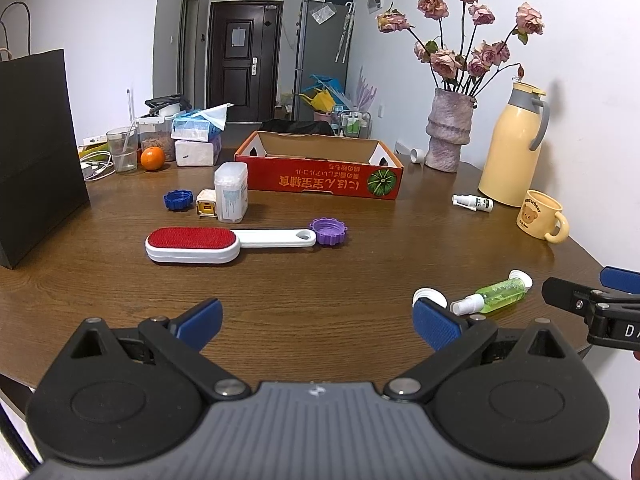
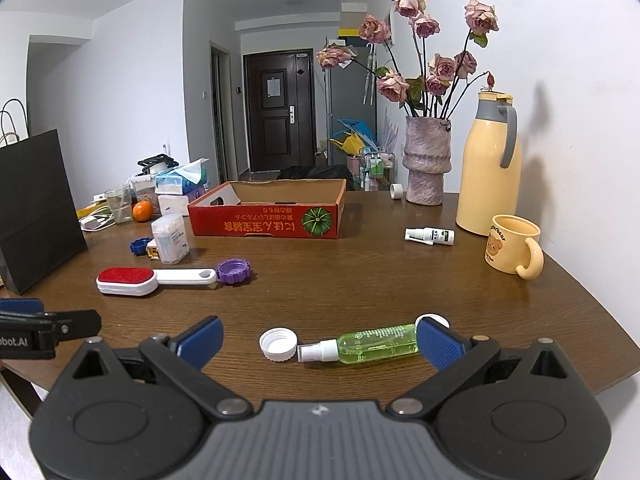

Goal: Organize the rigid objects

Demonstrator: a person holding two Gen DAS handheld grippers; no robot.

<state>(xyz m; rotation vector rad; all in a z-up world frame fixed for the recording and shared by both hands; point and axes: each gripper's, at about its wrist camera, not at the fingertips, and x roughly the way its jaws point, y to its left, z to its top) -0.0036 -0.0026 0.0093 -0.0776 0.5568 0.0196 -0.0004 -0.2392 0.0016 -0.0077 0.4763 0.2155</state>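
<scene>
Both tongs (image 1: pixel 318 320) (image 2: pixel 320 340) spread wide over bench (image 2: pixel 360 280); better to straddle green bottle (image 2: pixel 378 344) mid-body between right pair, squeeze squarely.

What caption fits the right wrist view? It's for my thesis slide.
Open right hand-held gripper poised over a lying green spray bottle and white cap, red cardboard box beyond.

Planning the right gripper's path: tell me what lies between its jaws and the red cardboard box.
In the right wrist view, the green spray bottle and white cap lie just ahead; beyond, bare wooden table to the red cardboard box.
</scene>
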